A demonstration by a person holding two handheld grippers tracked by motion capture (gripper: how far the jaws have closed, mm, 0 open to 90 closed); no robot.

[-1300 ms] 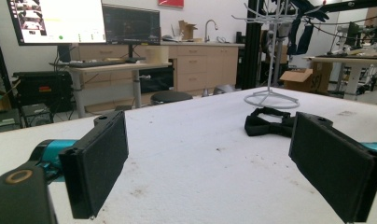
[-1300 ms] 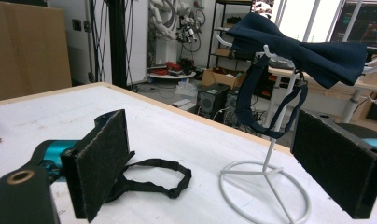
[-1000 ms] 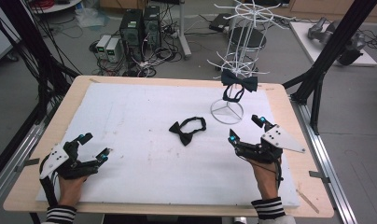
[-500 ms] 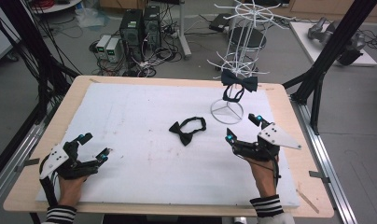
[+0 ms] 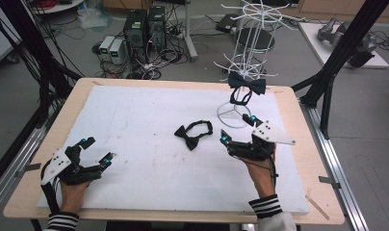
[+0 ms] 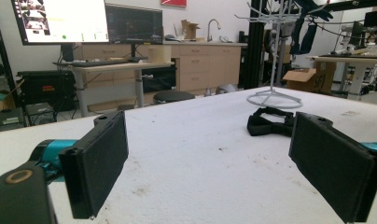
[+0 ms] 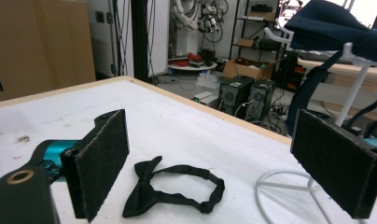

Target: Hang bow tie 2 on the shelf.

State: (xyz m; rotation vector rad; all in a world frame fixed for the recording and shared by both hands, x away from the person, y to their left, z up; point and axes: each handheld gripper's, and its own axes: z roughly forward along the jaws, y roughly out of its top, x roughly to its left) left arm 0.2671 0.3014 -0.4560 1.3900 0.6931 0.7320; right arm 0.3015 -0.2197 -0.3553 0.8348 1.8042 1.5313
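A black bow tie with its strap looped lies flat on the white table cover, near the middle. It also appears ahead of my right gripper as the bow tie, and far off as the bow tie. A second, dark blue bow tie hangs on the white wire stand at the back right. My right gripper is open, just right of the lying bow tie, with nothing in it. My left gripper is open near the front left, its jaws wide apart in its own view.
The wire stand's round base rests on the cover just behind my right gripper. The wooden table rim frames the white cover. Black frame posts stand beside the table; computers and cables lie on the floor behind.
My right gripper has moved left and slightly forward, toward the lying bow tie. The left gripper has stayed in place.
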